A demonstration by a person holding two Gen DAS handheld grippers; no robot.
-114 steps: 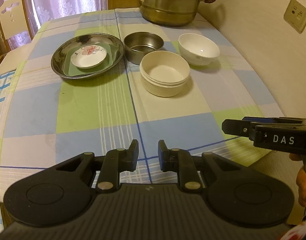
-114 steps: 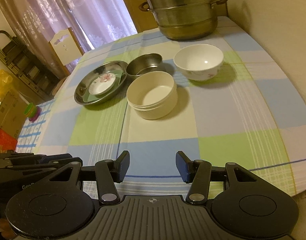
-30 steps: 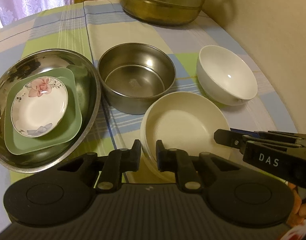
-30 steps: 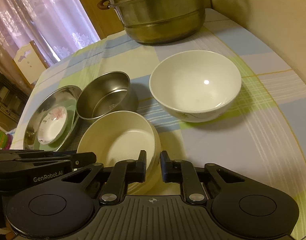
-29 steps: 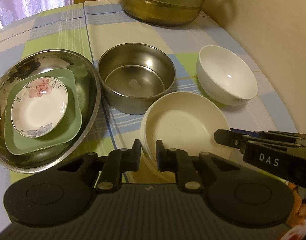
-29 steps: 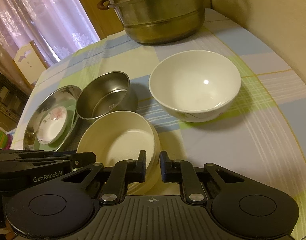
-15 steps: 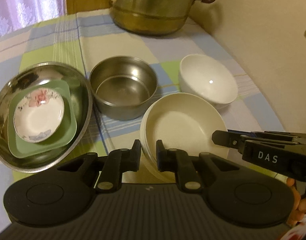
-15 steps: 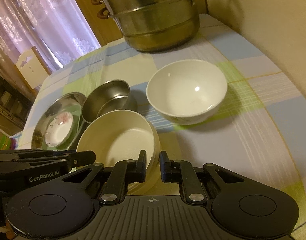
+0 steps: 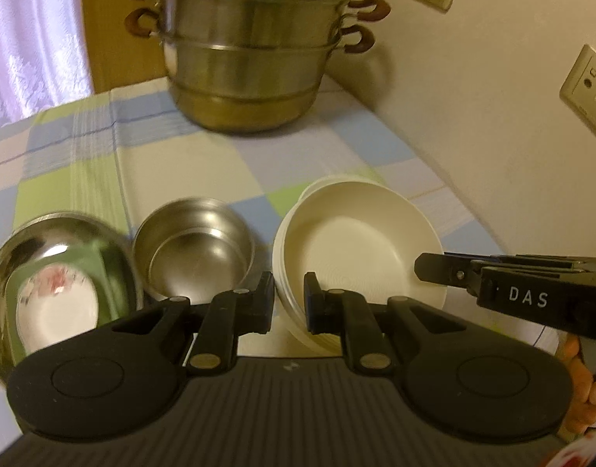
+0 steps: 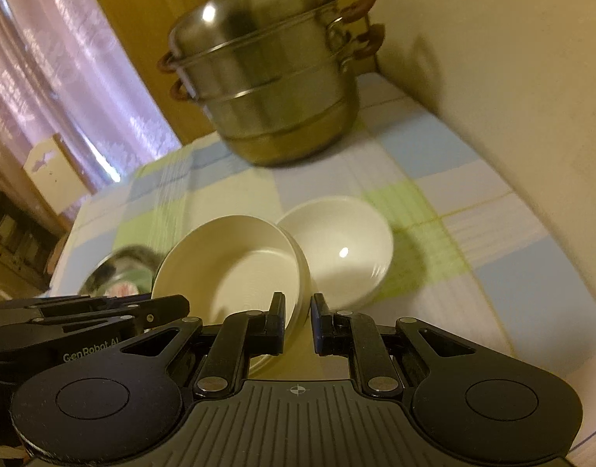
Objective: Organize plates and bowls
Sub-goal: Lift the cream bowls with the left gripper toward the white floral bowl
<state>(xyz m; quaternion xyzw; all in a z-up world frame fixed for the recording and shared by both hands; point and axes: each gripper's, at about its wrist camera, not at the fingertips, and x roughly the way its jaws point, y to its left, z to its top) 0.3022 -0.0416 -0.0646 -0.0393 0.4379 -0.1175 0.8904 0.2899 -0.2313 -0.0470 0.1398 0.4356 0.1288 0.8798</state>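
Cream bowl [image 9: 360, 249] hangs tilted above the counter [image 9: 204, 163], its rim pinched by left gripper [image 9: 288, 297] and right gripper [image 10: 298, 319], unstacked; steel bowl [image 9: 195, 251] and white bowl [image 10: 344, 249] wait.

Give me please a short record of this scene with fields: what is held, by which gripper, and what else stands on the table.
held: cream bowl, its rim pinched on two sides
left gripper: shut on the rim's near-left part
right gripper: shut on the rim's right part
bowl state: appears raised off the tablecloth, tilted
beside it: white bowl, steel bowl
far left: steel basin holding a green dish and a floral saucer
back: steamer pot
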